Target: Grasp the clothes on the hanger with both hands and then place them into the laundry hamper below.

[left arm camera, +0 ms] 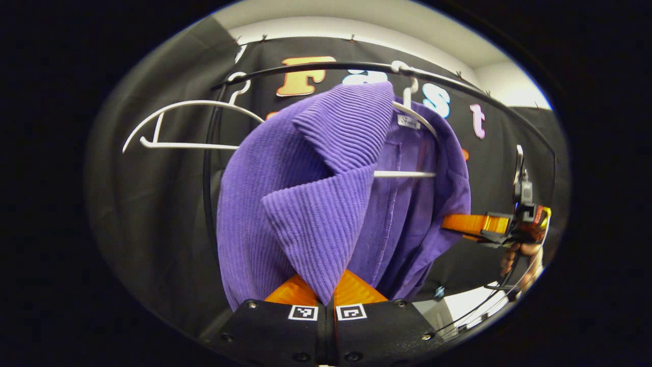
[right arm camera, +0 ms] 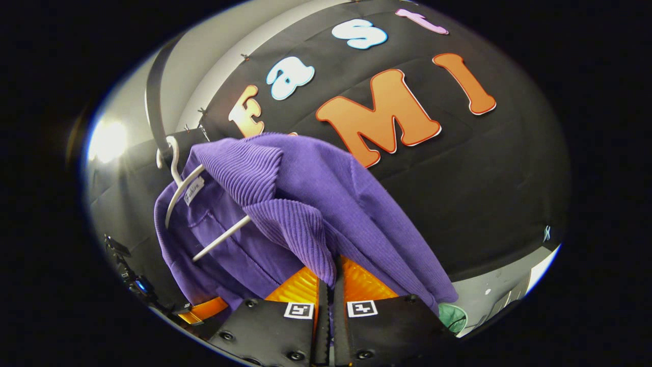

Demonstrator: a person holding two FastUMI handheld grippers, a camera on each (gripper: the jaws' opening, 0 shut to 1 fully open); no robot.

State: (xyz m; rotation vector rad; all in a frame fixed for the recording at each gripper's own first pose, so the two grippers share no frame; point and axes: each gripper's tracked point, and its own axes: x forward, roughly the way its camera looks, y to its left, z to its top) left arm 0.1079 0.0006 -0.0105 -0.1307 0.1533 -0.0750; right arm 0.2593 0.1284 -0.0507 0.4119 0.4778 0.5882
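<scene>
The purple ribbed top [left arm camera: 326,204] is hanging on a white hanger [left arm camera: 412,120] whose hook is sitting over a black curved rail [left arm camera: 356,66], and it is hanging straight ahead of both pairs of tongs.

In the left gripper view, the left tongs [left arm camera: 326,298] are gripping the lower point of the top's folded front flap: the two fingers are standing close together with the cloth pinched between them, the flap rising up and away from the tips. A second, bare white hanger [left arm camera: 188,125] is hanging on the same rail, up and to the left of these tongs. Farther off to the right, the right tongs [left arm camera: 458,224] are reaching into the far edge of the top, with a hand [left arm camera: 519,257] holding them from behind.

In the right gripper view, the right tongs [right arm camera: 328,290] are likewise standing narrow, both fingers pressing on a hanging fold of the purple cloth that is dropping between them. The hanger's bar is lying above and to the left of these tongs, inside the open front of the top, with the neck label beside the hook. The left tongs [right arm camera: 204,308] are showing low on the left, at the garment's lower edge. A green object [right arm camera: 452,317] is sitting low to the right, just under the top's hem; what it is I cannot tell.
</scene>
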